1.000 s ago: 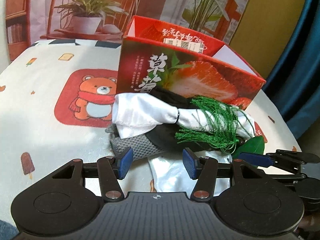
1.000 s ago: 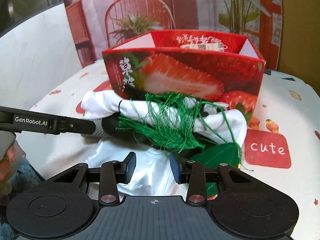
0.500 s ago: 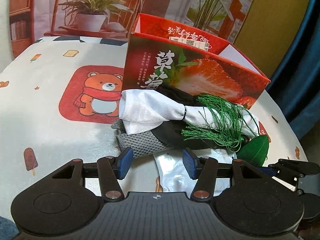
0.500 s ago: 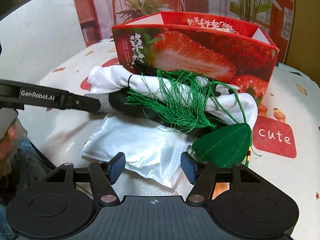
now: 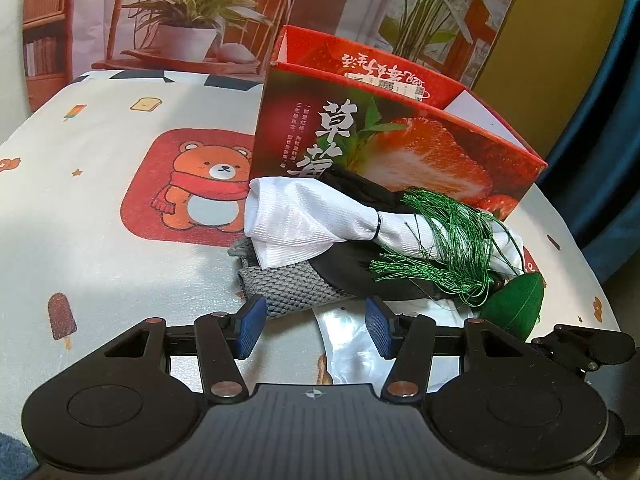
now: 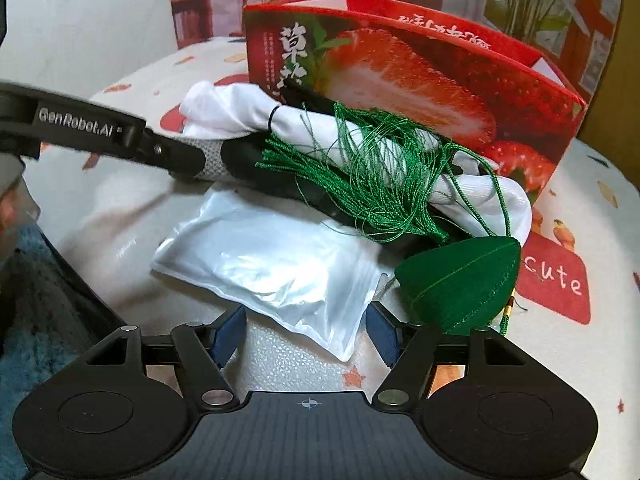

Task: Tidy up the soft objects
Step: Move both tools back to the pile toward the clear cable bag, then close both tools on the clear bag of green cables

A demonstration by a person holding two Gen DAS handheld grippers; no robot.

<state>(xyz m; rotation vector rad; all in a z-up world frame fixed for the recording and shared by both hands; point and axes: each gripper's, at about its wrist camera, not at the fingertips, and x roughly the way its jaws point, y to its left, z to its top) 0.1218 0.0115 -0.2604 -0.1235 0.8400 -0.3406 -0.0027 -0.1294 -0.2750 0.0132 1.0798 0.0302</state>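
Pile: soft things heaped on the tabletop [image 5: 100,240] right against the front of the strawberry box [image 5: 384,148].
White cloth [image 5: 304,220]: on top of the pile, cinched in the middle by a thin black band; its far end shows white beside the box in the right wrist view.
Tassel [image 6: 360,172]: loose green threads draped over the white cloth and the black fabric beneath.
Green pouch [image 6: 460,280]: leaf-shaped, at the pile's near right corner, tied to the tassel by a cord, just beside the bag.
Black fabric [image 5: 348,276]: under the white cloth, over the grey knit.
Grey knit [image 5: 288,288]: at the bottom left of the pile, lying on the tabletop.
Bag [image 6: 264,264]: clear plastic, flat on the tabletop in front of the pile, its back edge tucked under the black fabric.
Right gripper [image 6: 306,334]: jaws opening, pointing down at the bag; the bag's near corner lies between the fingers, pads not pressing on it.
Left gripper [image 5: 316,328]: jaws apart and holding nothing, hovering before the grey knit and the bag's edge; one finger reaches the knit's end in the right wrist view.
Box: open-topped, red, upright behind the pile.
Tabletop: covered by a pale cloth printed with a bear and a "cute" patch.
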